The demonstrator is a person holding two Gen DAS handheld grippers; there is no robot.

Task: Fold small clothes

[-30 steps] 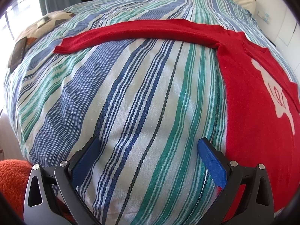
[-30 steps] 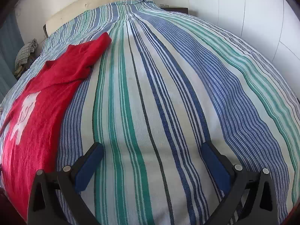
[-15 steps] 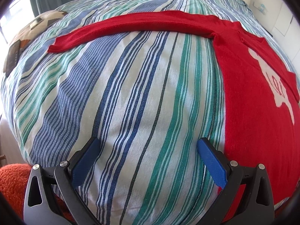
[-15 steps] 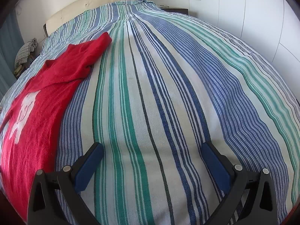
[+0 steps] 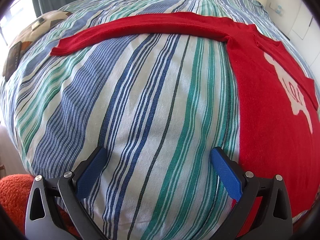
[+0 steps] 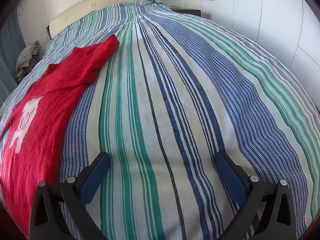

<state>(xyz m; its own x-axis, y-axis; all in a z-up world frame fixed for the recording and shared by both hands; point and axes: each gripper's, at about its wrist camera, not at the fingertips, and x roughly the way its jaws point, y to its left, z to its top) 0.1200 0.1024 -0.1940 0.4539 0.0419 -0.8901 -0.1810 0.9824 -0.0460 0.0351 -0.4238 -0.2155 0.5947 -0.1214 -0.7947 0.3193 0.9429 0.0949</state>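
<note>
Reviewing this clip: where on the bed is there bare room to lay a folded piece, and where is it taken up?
Free: the striped bedspread between the red sweater and the white wall side; also the patch below the outstretched sleeve, left of the sweater's body. Both open grippers, left and right, hover there. Crowded: the far left edge, with the patterned cushion.

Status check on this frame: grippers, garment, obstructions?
Left gripper open, right gripper open, both empty. Red shirt flat on striped bedspread, unfolded. Nothing obstructing.
</note>
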